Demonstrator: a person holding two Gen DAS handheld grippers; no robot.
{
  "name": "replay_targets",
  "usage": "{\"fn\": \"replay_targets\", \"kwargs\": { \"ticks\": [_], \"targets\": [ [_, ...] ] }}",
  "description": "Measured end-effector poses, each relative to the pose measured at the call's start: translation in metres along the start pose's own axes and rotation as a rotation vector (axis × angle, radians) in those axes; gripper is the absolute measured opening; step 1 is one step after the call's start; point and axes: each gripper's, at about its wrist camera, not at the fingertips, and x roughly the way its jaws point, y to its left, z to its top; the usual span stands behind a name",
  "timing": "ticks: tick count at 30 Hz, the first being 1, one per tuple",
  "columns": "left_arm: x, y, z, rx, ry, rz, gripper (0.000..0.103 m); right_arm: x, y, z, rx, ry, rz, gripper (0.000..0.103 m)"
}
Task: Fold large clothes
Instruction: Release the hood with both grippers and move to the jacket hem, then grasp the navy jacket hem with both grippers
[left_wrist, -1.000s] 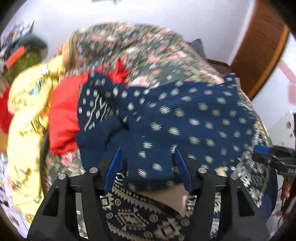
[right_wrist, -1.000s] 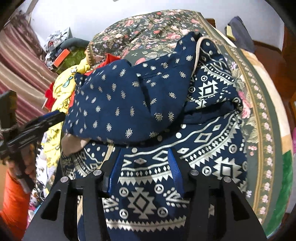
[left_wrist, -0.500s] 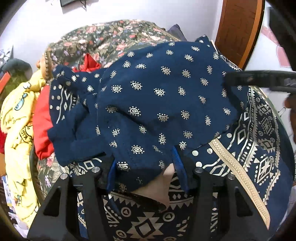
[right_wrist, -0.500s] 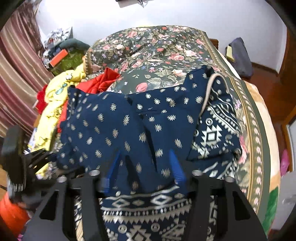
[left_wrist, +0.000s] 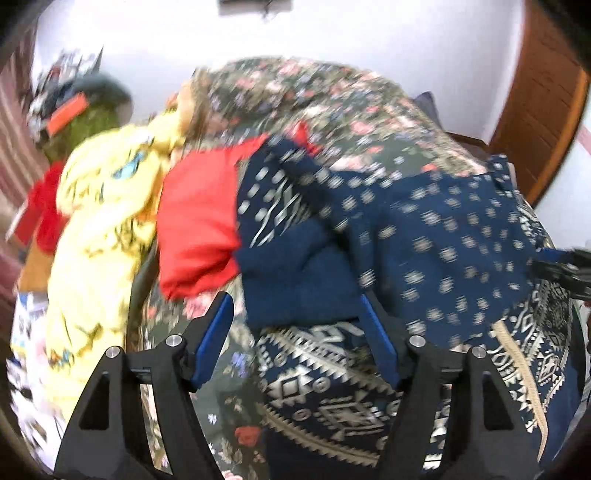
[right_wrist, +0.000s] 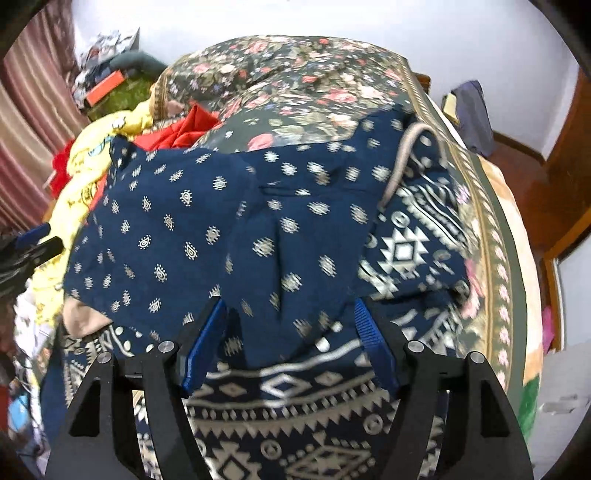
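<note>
A navy garment (right_wrist: 207, 236) with small pale motifs and a broad geometric border (right_wrist: 295, 413) lies folded over itself on the bed. My right gripper (right_wrist: 288, 325) hangs just above its near fold. Its jaws are opening, the cloth lies beneath and between them, and the pads do not press on it. My left gripper (left_wrist: 295, 317) hovers over the garment's left edge (left_wrist: 295, 280), also opening, with one finger over the bedspread and nothing pinched. Each gripper shows at the rim of the other's view: the right gripper (left_wrist: 561, 266) and the left gripper (right_wrist: 29, 251).
A floral bedspread (right_wrist: 295, 74) covers the bed. A red cloth (left_wrist: 199, 221) and a yellow printed cloth (left_wrist: 99, 229) are heaped left of the garment. A wooden door (left_wrist: 543, 99) stands at the right. Clutter (right_wrist: 107, 59) and a striped curtain (right_wrist: 22, 110) fill the far left corner.
The left gripper let go of the garment's edge, spread wider and swung left, off the fold. The right jaws spread wider over the near fold and the hand rolled slightly.
</note>
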Motion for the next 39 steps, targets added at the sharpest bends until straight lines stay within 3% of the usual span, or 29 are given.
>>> {"fn": "replay_targets", "kwargs": {
  "ticks": [5, 8, 13, 20, 27, 30, 33, 37, 39],
  "targets": [
    [0.026, 0.020, -0.023, -0.068, 0.128, -0.024, 0.069, -0.013, -0.019, -0.028, 0.059, 0.022, -0.024, 0.068],
    [0.022, 0.026, -0.046, -0.074, 0.184, -0.018, 0.069, -0.024, -0.032, -0.047, 0.088, 0.036, -0.056, 0.068],
    [-0.004, 0.036, -0.073, -0.076, 0.204, -0.029, 0.069, -0.051, -0.044, -0.071, 0.110, 0.034, -0.061, 0.068],
    [-0.041, 0.036, -0.111, -0.111, 0.252, -0.135, 0.069, -0.077, -0.042, -0.107, 0.104, 0.051, -0.059, 0.068],
    [-0.038, 0.030, -0.140, -0.173, 0.330, -0.237, 0.069, -0.078, -0.033, -0.135, 0.107, 0.088, -0.052, 0.068],
    [-0.038, 0.028, -0.147, -0.211, 0.328, -0.277, 0.069, -0.078, -0.034, -0.143, 0.134, 0.087, -0.041, 0.068],
    [-0.036, 0.028, -0.153, -0.277, 0.340, -0.367, 0.069, -0.079, -0.036, -0.147, 0.172, 0.065, -0.024, 0.068],
    [-0.036, 0.025, -0.156, -0.306, 0.326, -0.401, 0.069, -0.078, -0.033, -0.149, 0.182, 0.038, 0.026, 0.071],
    [-0.040, 0.021, -0.153, -0.295, 0.312, -0.402, 0.060, -0.078, -0.028, -0.151, 0.172, 0.020, 0.059, 0.068]
  ]
}}
